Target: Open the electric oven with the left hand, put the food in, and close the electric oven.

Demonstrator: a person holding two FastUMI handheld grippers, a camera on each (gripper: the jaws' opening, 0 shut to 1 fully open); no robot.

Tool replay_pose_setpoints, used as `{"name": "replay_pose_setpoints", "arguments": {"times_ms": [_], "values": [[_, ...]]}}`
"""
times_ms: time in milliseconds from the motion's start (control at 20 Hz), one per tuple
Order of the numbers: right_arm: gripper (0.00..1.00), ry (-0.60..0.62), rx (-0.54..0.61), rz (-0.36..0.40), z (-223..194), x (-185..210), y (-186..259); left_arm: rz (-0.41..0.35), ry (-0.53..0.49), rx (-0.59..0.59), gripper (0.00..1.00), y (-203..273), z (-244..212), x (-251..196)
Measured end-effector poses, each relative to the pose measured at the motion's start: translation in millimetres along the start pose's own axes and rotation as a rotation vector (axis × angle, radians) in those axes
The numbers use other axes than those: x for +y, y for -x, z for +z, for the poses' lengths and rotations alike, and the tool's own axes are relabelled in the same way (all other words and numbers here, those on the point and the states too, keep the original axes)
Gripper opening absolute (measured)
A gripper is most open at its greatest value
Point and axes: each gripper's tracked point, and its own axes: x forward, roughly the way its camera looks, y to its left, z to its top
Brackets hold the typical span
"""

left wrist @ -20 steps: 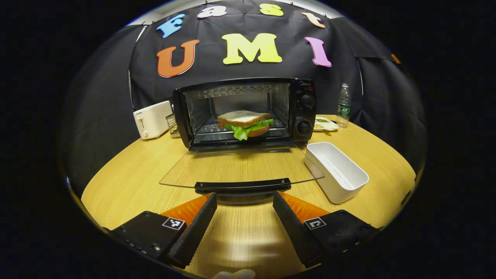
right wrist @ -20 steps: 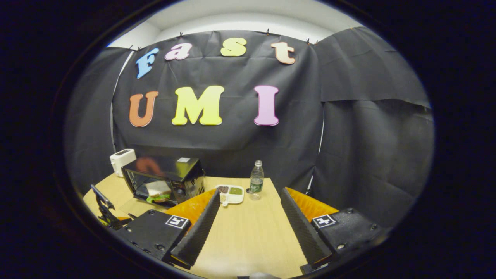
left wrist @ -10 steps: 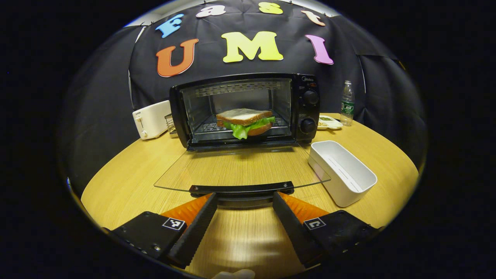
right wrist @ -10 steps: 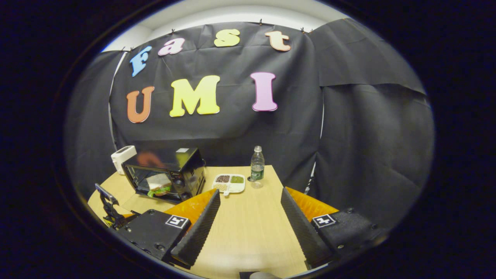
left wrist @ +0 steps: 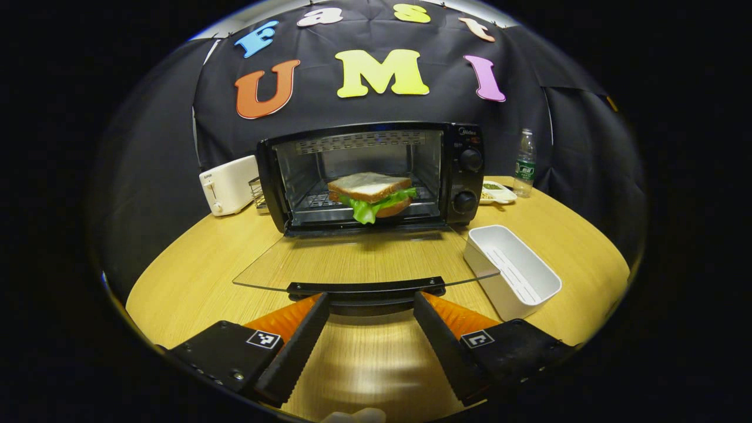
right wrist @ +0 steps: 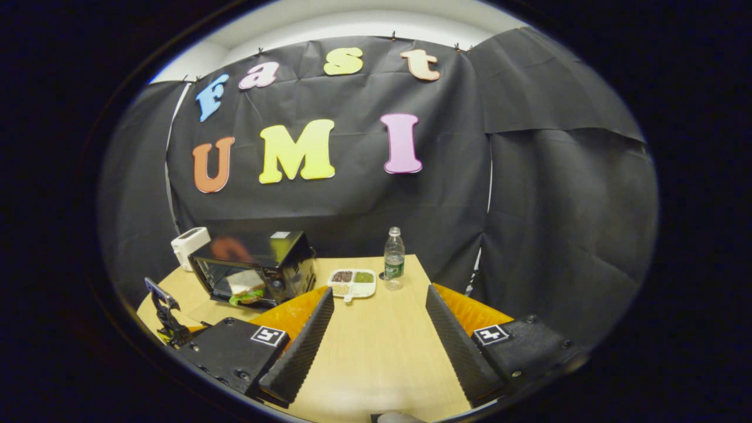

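Our left hand-held gripper (left wrist: 367,329) sits low over the worktop (left wrist: 194,276), fingers spread wide and holding nothing, with the door's dark handle (left wrist: 365,289) lying just ahead between their tips. We judge it is lined up this way to catch the handle and swing the glass door (left wrist: 364,258) shut, since the sandwich (left wrist: 370,192) already rests on the rack inside the oven (left wrist: 370,173). Whether the fingertips touch the handle yet we cannot tell from this low angle.

Our right hand-held gripper (right wrist: 379,335) is held well off to the side, also wide open and empty, pointing toward a water bottle (right wrist: 393,258) and a divided dish (right wrist: 351,282); that keeps it out of the door's path.

The door lies flat and its right corner comes close to a white tray (left wrist: 511,270), though the upward swing should clear it. A toaster (left wrist: 226,185) stands left of the oven, well apart from the door's edge. Open wood lies on both sides of the handle.
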Motion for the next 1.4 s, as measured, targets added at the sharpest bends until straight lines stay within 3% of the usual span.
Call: {"name": "replay_pose_setpoints", "arguments": {"times_ms": [500, 950, 1400], "values": [[0.97, -0.015, -0.029, 0.002, 25, 4, 3, -0.002, -0.019, -0.126, 0.97, 5, 84, 4], [0.97, -0.043, -0.046, 0.007, 36, 12, 0, 0.007, -0.028, -0.222, 0.97, -28, 160, 14], [0.97, -0.033, -0.052, 0.006, 42, 14, 5, 0.023, 0.012, -0.242, 0.96, -35, 181, 22]]}}
